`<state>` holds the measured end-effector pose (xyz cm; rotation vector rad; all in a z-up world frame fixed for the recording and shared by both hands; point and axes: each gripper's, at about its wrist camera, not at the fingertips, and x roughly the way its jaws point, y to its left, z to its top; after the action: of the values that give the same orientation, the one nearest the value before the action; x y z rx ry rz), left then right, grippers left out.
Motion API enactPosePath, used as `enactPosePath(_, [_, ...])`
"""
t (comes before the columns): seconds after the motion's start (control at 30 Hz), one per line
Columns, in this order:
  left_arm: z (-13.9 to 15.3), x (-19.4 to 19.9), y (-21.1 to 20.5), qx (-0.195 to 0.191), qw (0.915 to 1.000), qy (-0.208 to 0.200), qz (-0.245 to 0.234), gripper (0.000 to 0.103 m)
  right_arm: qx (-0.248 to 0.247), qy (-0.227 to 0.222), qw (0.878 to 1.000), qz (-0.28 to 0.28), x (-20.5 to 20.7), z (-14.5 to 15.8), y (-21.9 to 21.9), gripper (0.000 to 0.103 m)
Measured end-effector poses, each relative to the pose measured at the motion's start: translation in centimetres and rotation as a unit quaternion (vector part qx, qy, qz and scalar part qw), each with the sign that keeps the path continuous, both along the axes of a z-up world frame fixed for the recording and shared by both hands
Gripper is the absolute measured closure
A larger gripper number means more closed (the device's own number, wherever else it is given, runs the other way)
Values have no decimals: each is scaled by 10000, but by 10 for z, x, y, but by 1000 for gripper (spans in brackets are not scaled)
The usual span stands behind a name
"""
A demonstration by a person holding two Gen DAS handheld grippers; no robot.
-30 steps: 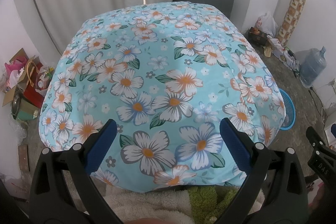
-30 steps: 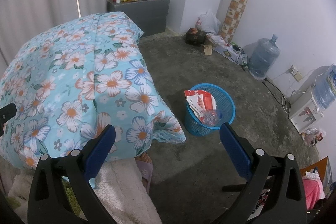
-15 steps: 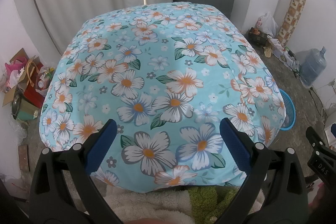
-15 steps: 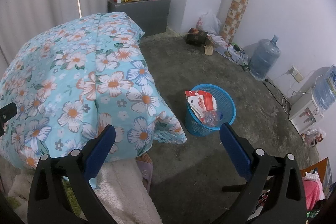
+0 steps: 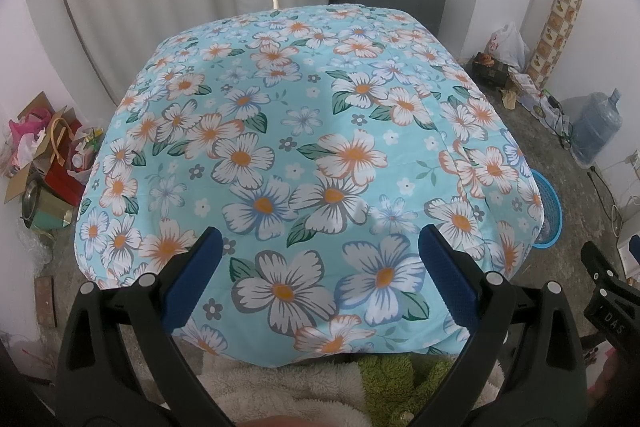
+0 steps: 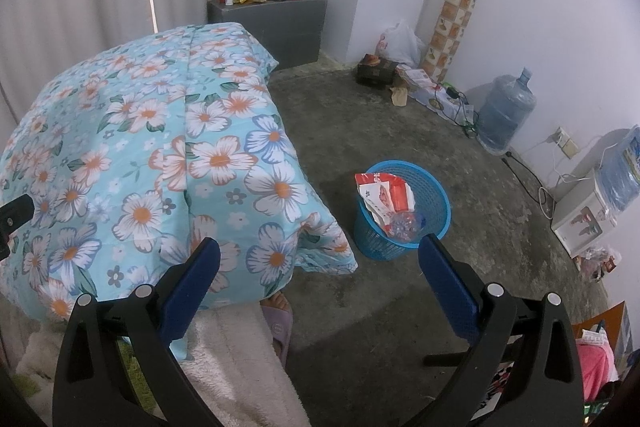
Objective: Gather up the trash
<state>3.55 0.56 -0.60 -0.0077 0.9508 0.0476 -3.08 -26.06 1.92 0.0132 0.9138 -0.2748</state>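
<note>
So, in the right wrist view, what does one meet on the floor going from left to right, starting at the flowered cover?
Flowered cover → blue basket holding trash → water jug → white appliance by the wall.

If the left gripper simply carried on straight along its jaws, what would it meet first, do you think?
Most likely the light blue flower-printed cloth covering the table: it fills the view between the open jaws of the left gripper, with nothing visible in front, though depth is uncertain.
</note>
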Motion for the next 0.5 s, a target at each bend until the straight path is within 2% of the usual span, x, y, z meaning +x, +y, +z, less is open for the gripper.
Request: enactPosePath(0.5, [-1,-1,0,-7,10000,10,6,9,-15,14,10000,25,2,0,4,7])
